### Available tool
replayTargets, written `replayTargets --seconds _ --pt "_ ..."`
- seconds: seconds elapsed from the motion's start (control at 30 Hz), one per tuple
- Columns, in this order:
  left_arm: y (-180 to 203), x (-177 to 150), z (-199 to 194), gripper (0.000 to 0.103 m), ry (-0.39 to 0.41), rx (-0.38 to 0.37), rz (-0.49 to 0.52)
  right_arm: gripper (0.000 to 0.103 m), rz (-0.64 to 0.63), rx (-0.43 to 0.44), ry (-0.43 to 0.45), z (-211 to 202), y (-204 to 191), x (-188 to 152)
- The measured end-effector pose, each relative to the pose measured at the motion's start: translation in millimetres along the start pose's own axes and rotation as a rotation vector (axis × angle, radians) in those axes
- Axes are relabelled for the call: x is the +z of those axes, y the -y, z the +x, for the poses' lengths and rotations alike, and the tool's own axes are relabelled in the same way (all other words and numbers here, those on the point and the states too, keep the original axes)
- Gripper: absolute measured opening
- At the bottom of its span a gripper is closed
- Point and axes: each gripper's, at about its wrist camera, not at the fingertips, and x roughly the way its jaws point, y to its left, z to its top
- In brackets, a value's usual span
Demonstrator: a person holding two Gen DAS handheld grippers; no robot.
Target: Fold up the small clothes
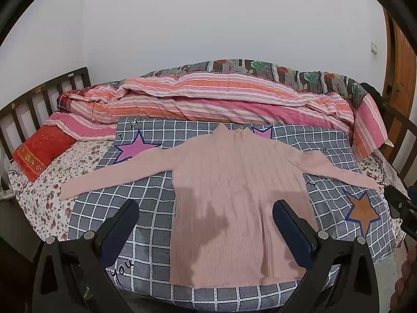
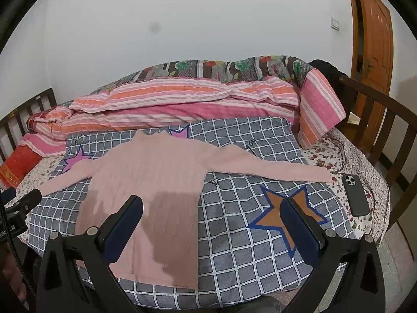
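On the grey checked blanket [image 1: 146, 203] covering the bed, a pink ribbed sweater [image 1: 234, 195] lies flat, front up, sleeves spread to both sides. It looks soft, light and floppy, best pinched at a cuff or hem corner. The left hand-held gripper [image 1: 206, 211] and right hand-held gripper [image 2: 212, 208] hover wide apart, empty; striped quilts [image 2: 182, 104] and a white wall lie beyond the blanket, a phone [image 2: 355, 194] just right of it.

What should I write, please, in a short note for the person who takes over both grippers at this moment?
Left gripper: jaws open, empty, above the sweater's lower body.
Right gripper: jaws open, empty, over the sweater's hem side and the checked blanket.
Pink sweater: flat on the blanket, both sleeves spread out.
Done: laid out. Left: every fold.
Phone lies beyond the right sleeve.
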Motion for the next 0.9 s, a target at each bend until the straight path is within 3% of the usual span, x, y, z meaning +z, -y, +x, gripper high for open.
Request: replayTargets --seconds 0.9 --pt "-0.8 1.2 1.0 0.103 -0.001 0.002 -0.005 0.103 -0.005 0.004 0.010 -2.6 -1.3 0.0"
